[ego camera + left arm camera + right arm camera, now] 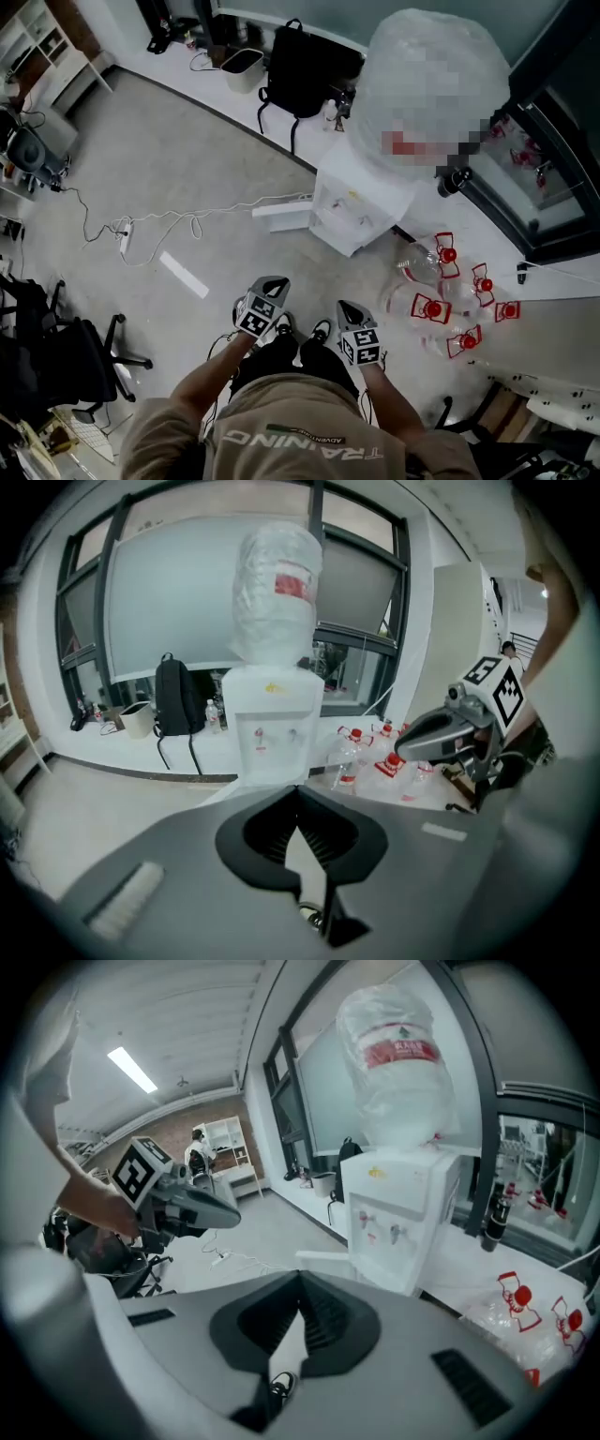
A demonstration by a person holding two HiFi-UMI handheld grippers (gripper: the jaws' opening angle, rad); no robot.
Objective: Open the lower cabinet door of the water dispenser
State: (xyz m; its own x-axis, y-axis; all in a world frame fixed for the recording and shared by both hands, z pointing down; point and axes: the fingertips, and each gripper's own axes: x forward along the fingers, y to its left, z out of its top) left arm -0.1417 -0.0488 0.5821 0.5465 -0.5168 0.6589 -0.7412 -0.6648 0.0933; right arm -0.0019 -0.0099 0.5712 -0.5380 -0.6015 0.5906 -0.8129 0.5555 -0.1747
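Against the window wall, one water dispenser (361,211) is standing on the office floor (187,141), its lower cabinet door (281,214) hanging swung out, with five red-capped bottles (429,307) lying beside it. The left gripper (272,284) and right gripper (349,309) are hovering well short of it, jaws pressed together on nothing. The person's shirt (300,422) is showing "TRAINING".

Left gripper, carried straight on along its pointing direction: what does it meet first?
Probably the white water dispenser, straight beyond the shut left gripper; nothing shows between, though depth is unclear.
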